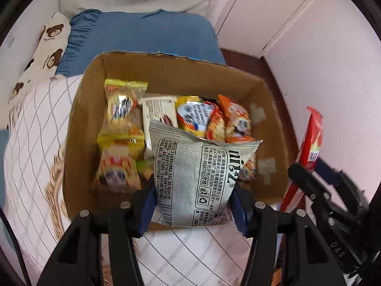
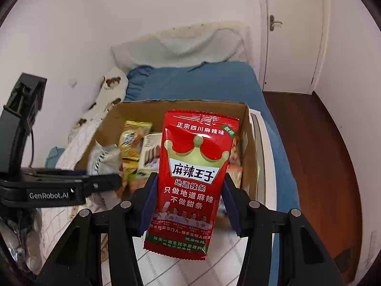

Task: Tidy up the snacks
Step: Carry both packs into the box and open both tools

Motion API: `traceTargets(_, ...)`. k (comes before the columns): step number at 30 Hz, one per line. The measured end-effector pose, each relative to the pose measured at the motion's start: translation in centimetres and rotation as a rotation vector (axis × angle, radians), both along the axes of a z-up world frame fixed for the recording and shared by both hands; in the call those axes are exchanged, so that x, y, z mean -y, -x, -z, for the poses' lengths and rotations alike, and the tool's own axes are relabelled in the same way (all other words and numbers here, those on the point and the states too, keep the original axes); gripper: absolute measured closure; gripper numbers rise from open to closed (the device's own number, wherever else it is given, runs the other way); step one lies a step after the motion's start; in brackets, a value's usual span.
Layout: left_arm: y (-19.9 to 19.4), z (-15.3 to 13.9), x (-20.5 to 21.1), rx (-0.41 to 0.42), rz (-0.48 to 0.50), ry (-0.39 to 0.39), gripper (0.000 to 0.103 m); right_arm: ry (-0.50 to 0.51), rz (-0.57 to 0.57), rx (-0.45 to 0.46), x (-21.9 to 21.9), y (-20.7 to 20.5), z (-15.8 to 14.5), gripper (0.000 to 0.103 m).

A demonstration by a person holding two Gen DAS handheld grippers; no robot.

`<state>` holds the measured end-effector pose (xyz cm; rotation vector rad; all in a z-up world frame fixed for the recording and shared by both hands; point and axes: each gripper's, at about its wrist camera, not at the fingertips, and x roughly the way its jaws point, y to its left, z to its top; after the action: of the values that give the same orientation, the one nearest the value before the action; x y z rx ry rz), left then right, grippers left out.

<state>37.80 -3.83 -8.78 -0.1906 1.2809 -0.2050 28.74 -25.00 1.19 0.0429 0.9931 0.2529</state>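
A cardboard box (image 1: 166,69) stands open on the bed and holds several snack packets (image 1: 121,128). My left gripper (image 1: 193,200) is shut on a grey newsprint-style snack bag (image 1: 200,169), held upright over the box's near edge. My right gripper (image 2: 188,202) is shut on a red spicy-strip packet (image 2: 193,176), upright in front of the box (image 2: 133,112). The right gripper with its red packet (image 1: 309,147) shows at the right of the left wrist view. The left gripper (image 2: 104,181) with the grey bag (image 2: 102,157) shows at the left of the right wrist view.
The box sits on a checked white quilt (image 1: 31,131) over a blue sheet (image 1: 147,33). A bear-print pillow (image 1: 42,54) lies at the left by the wall. A wooden floor (image 2: 316,147) and a white door (image 2: 293,33) are at the right.
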Motion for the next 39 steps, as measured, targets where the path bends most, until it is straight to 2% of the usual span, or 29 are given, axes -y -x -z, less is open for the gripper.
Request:
traceTargets(3, -3.0, 2.1, -0.4, -0.051, -0.01, -0.051, 0.05, 0.009, -0.023, -0.057, -1.1, -4.1, 1.8, 0.049)
traceTargets(7, -5.0, 5.0, -0.8, -0.114, -0.015, -0.102, 0.05, 0.015, -0.055, -0.155, -2.3, -8.4, 5.0, 0.049)
traceTargets(11, -6.4, 7.5, -1.2, -0.179, -0.028, -0.118, 0.05, 0.013, -0.081, -0.249, -3.3, -10.3, 8.3, 0.047)
traceTargets(13, -6.8, 8.5, -1.3, -0.203, -0.033, -0.154, 0.046, 0.011, -0.09, -0.337, -3.6, -10.6, 9.8, 0.026)
traceTargets(14, -6.8, 8.7, -1.3, -0.204, -0.035, -0.162, 0.033, 0.02, -0.083, -0.354, -3.7, -10.8, 10.4, 0.006)
traceTargets(15, -6.9, 8.8, -1.5, -0.2, -0.045, -0.175, 0.019, 0.03, -0.072, -0.348, -3.6, -10.9, 10.7, 0.004)
traceTargets(16, -6.8, 8.7, -1.6, -0.19, -0.054, -0.175, 0.014, 0.028, -0.061, -0.342, -3.4, -10.8, 11.0, 0.004)
traceTargets(19, -6.5, 8.4, -2.0, -0.166, -0.072, -0.177, 0.011, 0.013, -0.017, -0.349, -2.2, -10.3, 11.7, 0.004)
traceTargets(25, -5.5, 7.2, -2.3, -0.136, -0.09, -0.184, 0.011, 0.056, 0.055, -0.307, -0.7, -9.2, 10.6, 0.004)
traceTargets(28, -4.4, 6.2, -2.2, -0.103, -0.087, -0.193, 0.011, 0.096, 0.068, -0.292, -0.6, -8.3, 9.6, 0.003)
traceTargets(39, 0.2, 1.8, -1.4, 0.03, -0.099, -0.221, 0.011, 0.137, 0.087, -0.213, -0.5, -3.5, 4.7, 0.003)
